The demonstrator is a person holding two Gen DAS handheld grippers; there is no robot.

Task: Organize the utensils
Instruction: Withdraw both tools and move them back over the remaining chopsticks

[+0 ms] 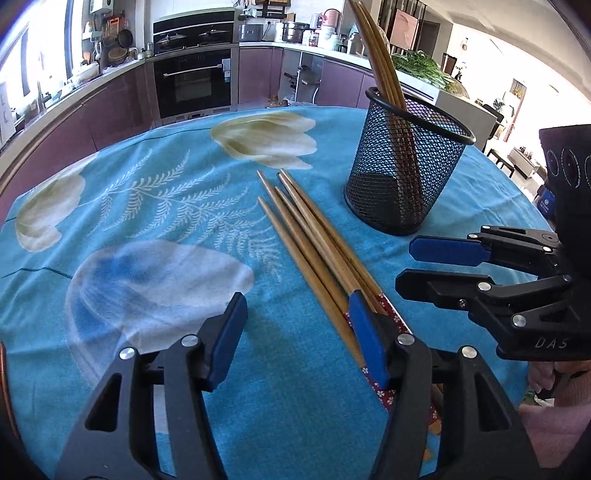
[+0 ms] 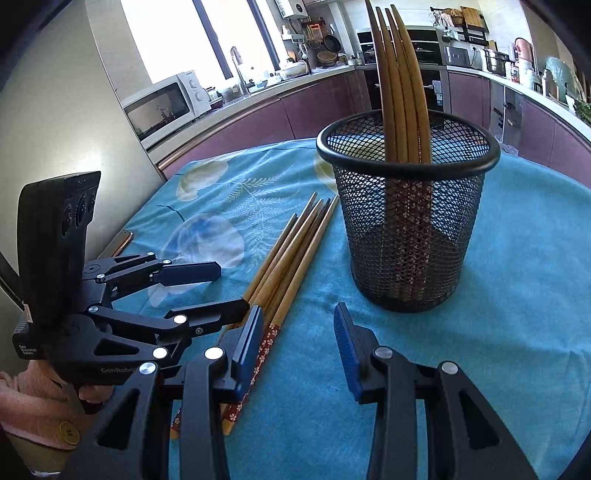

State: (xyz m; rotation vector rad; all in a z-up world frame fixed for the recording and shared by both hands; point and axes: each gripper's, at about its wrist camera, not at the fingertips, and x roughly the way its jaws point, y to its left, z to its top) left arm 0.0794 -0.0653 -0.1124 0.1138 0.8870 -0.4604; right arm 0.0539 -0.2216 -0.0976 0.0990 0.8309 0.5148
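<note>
Lying beside the mesh cup (image 2: pixel 406 229), loose chopsticks (image 1: pixel 314 236) sit by both gaping, empty claws: left claw (image 1: pixel 295 332), right claw (image 2: pixel 299 354).

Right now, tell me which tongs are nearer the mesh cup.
Right. The right tongs sit open just in front of the mesh cup, with bare cloth between. The left tongs are farther off, open, over the patterned ends of the loose chopsticks.

Sunlit kitchen, purple cabinets (image 1: pixel 258 74), built-in oven (image 1: pixel 192 83), white microwave (image 2: pixel 162 105), bright windows (image 2: pixel 177 33)
</note>
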